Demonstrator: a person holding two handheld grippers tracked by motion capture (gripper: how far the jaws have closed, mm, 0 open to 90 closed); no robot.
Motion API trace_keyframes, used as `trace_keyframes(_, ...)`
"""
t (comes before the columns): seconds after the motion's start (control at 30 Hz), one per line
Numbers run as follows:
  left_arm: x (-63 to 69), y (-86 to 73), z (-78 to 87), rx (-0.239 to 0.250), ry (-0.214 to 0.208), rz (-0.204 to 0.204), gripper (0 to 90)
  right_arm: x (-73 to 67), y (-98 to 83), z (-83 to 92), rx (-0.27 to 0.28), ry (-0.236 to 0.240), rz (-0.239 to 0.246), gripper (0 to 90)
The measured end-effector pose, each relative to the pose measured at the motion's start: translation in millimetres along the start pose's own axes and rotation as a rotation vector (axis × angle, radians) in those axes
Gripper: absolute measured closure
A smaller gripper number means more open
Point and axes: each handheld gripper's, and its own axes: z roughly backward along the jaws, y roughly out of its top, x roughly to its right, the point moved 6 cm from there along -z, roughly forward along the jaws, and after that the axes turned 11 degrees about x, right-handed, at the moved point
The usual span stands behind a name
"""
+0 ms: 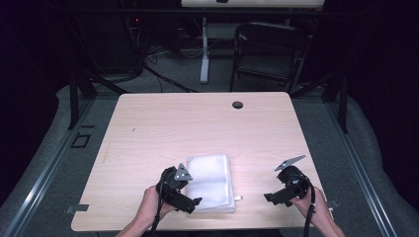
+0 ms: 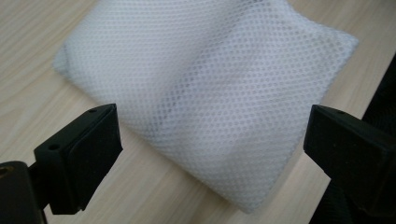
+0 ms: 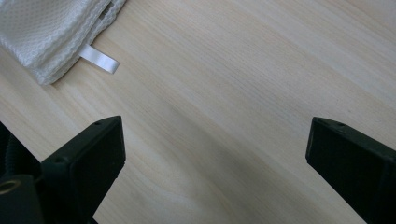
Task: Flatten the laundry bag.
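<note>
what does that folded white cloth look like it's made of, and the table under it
The folded white cloth looks like a synthetic mesh fabric, matte: fine regular holes cover it, with a glossy satin-like tag at its edge. The table appears to be light wood or wood-look laminate, with a smooth, straight grain pattern; which one is unclear.

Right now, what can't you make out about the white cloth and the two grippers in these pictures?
- High view: the left gripper overlaps the cloth's near left corner, hiding that part and whether they touch.
- Left gripper view: the cloth is cut off by the top edge, and its middle is blurred.
- Right gripper view: the frame's top left edge crops the cloth; any print on its small tag cannot be made out.
</note>
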Motion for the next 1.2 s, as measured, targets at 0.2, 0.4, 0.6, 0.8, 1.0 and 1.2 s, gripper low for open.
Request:
trace_keyframes(0.2,13.5,1.6,-13.5,-0.028,-0.041,-0.031,5.7,-2.3,-0.6,-1.9,0.003,0.006,-0.010,4.8)
trace_keyframes(0.4,27.4,2.4,-29.5,-0.065,-0.068,-0.082,6.1,-2.1,-1.5,-1.2,-0.021,0.010,0.004,4.9)
trace_keyframes(0.6,34.5,3.9,-42.1,-0.092,-0.063,-0.136,6.8,-3.7,-2.2,-2.6,-0.011,0.020,-0.012,6.7)
trace_keyframes(0.8,36.3,0.2,-53.2,-0.125,-0.055,-0.160,12.3,-6.3,-1.7,-1.8,-0.024,0.032,0.004,7.0)
trace_keyframes(1.0,36.7,-5.0,-62.6,-0.159,-0.043,-0.181,15.6,-9.4,-2.5,-2.6,-0.039,0.042,0.013,7.8)
trace_keyframes(1.2,37.7,-6.4,-63.8,-0.159,-0.046,-0.201,23.7,-14.2,-2.3,-4.9,-0.032,0.053,-0.001,8.9)
